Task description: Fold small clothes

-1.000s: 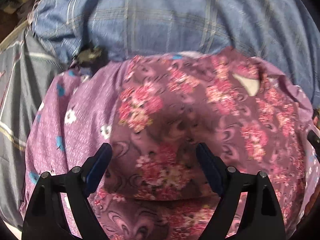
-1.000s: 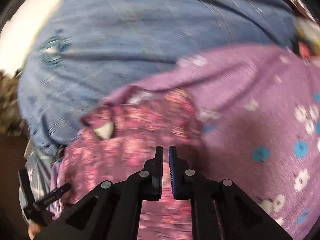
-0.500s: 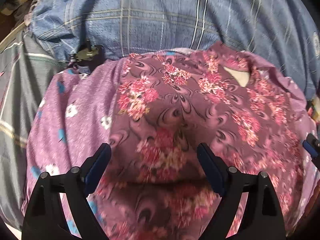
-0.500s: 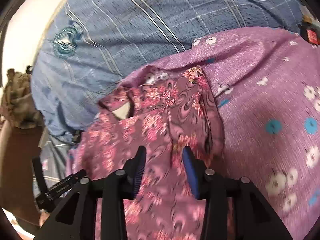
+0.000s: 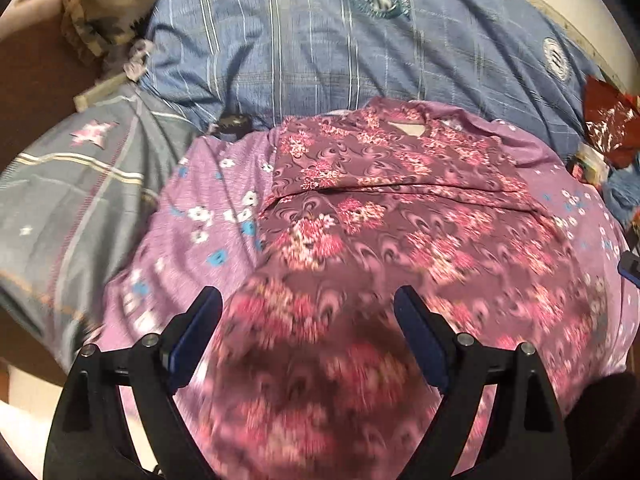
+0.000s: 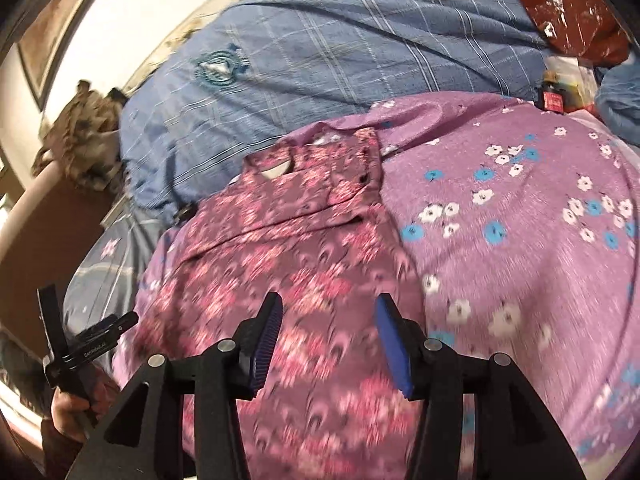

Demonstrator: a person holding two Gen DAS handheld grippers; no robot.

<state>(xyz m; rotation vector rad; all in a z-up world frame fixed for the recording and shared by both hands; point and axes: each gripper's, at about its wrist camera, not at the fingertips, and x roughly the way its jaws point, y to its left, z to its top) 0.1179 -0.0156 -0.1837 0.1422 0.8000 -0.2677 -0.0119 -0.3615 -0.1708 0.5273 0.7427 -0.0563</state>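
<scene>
A small maroon garment with pink flowers [image 5: 400, 216] lies flat on a purple flowered sheet [image 5: 200, 240], its neckline at the far end and a folded edge across its upper part. It also shows in the right wrist view [image 6: 288, 248]. My left gripper [image 5: 308, 312] is open and empty above the garment's near part. My right gripper [image 6: 328, 320] is open and empty above the garment's near right side. The left gripper in the person's hand shows at the left edge of the right wrist view [image 6: 84, 344].
A blue checked quilt [image 5: 320, 48] lies behind the purple sheet [image 6: 520, 220]. A grey striped blanket [image 5: 72, 184] is at the left. A camouflage cloth [image 5: 104, 4] sits at the far left. A red bag [image 6: 568, 8] and small items lie at the far right.
My right gripper has opened from shut and let go of the garment. Both grippers have pulled back and up, so more of the bed shows. The garment now lies flat.
</scene>
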